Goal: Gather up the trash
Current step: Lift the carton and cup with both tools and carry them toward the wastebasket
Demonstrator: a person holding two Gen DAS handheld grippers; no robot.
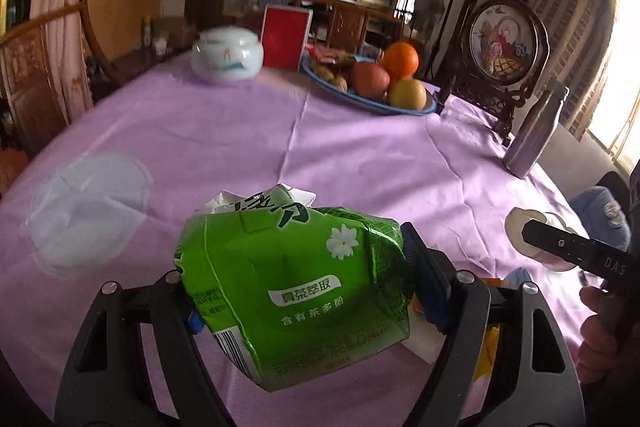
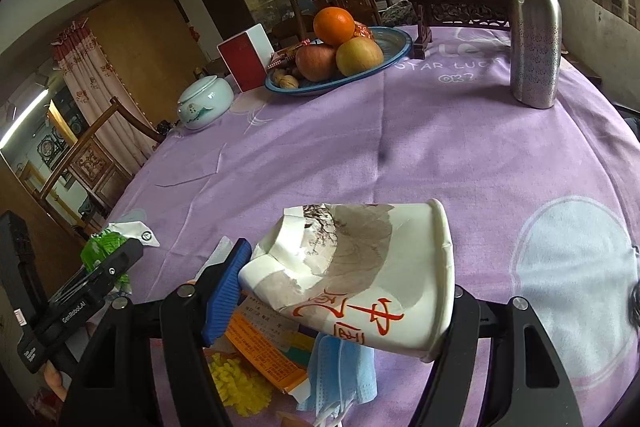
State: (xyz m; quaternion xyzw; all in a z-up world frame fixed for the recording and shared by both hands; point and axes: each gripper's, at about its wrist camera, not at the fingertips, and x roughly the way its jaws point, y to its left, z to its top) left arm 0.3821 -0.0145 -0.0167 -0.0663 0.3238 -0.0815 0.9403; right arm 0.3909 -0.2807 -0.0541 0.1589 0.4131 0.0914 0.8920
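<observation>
My left gripper (image 1: 304, 291) is shut on a crushed green tea carton (image 1: 296, 283) and holds it above the purple tablecloth (image 1: 360, 163). My right gripper (image 2: 344, 291) is shut on a crumpled white paper cup (image 2: 360, 275) with red characters, held on its side. That cup (image 1: 520, 227) and the right gripper show at the right of the left wrist view. Under the cup lie an orange leaflet (image 2: 264, 351), a blue face mask (image 2: 344, 371) and a yellow scrap (image 2: 236, 383). The green carton (image 2: 100, 247) shows at the left of the right wrist view.
A blue plate of fruit (image 1: 372, 79) and nuts, a white lidded jar (image 1: 227, 57), a red box (image 1: 285, 37), a framed ornament on a dark stand (image 1: 502, 45) and a steel bottle (image 2: 534, 23) stand at the far side. Wooden chairs (image 1: 44, 75) surround the table.
</observation>
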